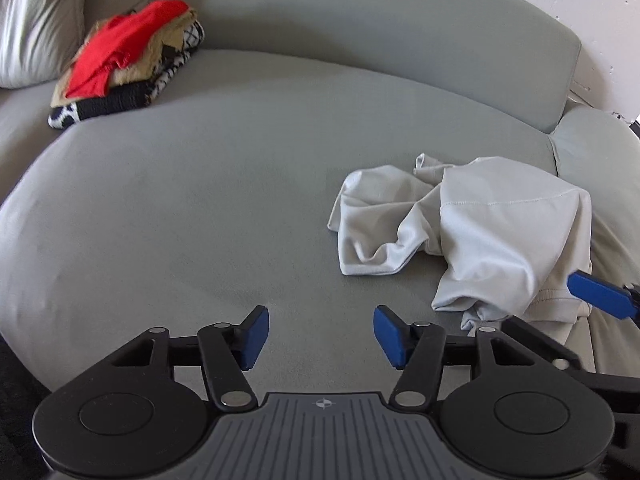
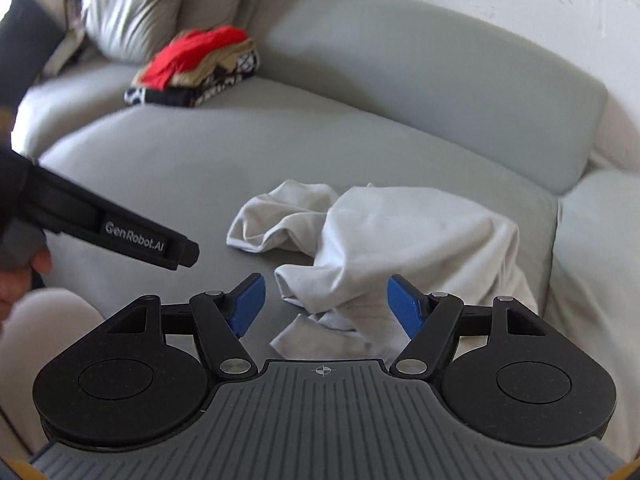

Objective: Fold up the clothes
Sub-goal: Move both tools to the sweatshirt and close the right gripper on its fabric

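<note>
A crumpled pale grey garment (image 1: pixel 480 228) (image 2: pixel 384 240) lies on the grey sofa seat (image 1: pixel 200 200) (image 2: pixel 160 160), toward its right end. My left gripper (image 1: pixel 321 336) is open over bare cushion, to the left of the garment's near edge, with nothing between its blue pads (image 1: pixel 256 334). My right gripper (image 2: pixel 326 306) is open low over the garment's near folds; cloth lies between and under its blue pads (image 2: pixel 406 308) without being pinched. A blue fingertip (image 1: pixel 600 294) of the right gripper shows at the garment's right edge in the left wrist view.
A stack of folded clothes (image 1: pixel 128 60) (image 2: pixel 196 68), red on top of tan and black-white pieces, sits at the far left of the seat. A pale pillow (image 1: pixel 36 20) (image 2: pixel 132 4) leans behind it. The left gripper's black body (image 2: pixel 120 236) and a hand (image 2: pixel 20 276) cross the right wrist view's left side.
</note>
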